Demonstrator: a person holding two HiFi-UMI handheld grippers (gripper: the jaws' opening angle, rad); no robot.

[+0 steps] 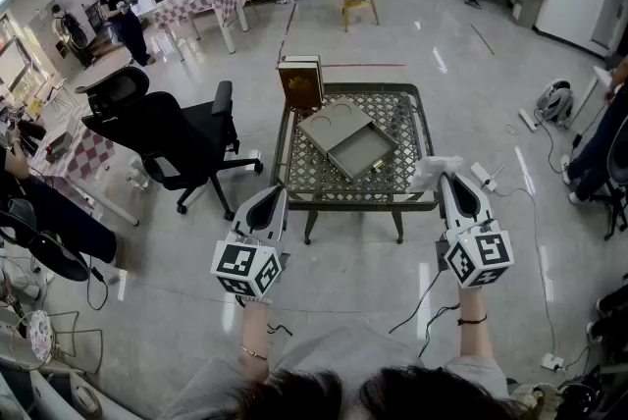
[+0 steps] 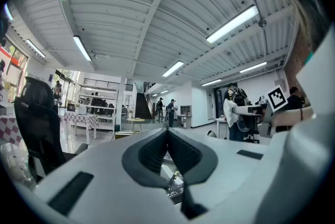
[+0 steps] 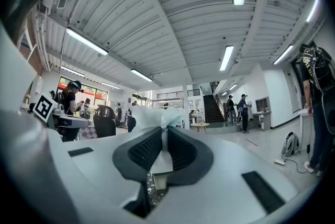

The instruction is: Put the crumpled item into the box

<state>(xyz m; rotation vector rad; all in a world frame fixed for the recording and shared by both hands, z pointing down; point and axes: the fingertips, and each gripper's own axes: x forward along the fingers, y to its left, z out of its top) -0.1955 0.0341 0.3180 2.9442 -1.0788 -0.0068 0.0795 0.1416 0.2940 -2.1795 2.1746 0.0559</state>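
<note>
Fingers (image 3: 145,150) of the right gripper (image 3: 164,133) are clamped on the crumpled item (image 3: 157,114). In the right gripper view the white, creased material is pinched between the two ribbed pads and bunches out above their tips. Fingers (image 2: 153,154) of the left gripper (image 2: 167,131) are closed tip to tip with nothing between them; only a narrow gap shows lower down between the pads. Both grippers point level, away from the person.

Polished floor (image 1: 392,35) fills most of the head view. Black office chair (image 1: 162,138) stands to the left of the surface, apart from it. Surface (image 1: 353,205) is a low table with a dark metal frame and an open lattice top, directly ahead of both grippers. Grey box (image 1: 365,151) lies near the middle of the lattice, turned at an angle to the frame. Its shallow compartment is open upward, and a flat grey panel (image 1: 329,124) of similar size lies against its far-left side. Brown book-shaped object (image 1: 301,82) stands upright at the far-left corner of the surface.

In the head view the left gripper (image 1: 281,194) is at the near-left corner of the surface. The right gripper (image 1: 444,176) is at the near-right corner. The crumpled item (image 1: 430,171) sits at the right fingertips, over that corner, apart from the box and outside its compartment.
</note>
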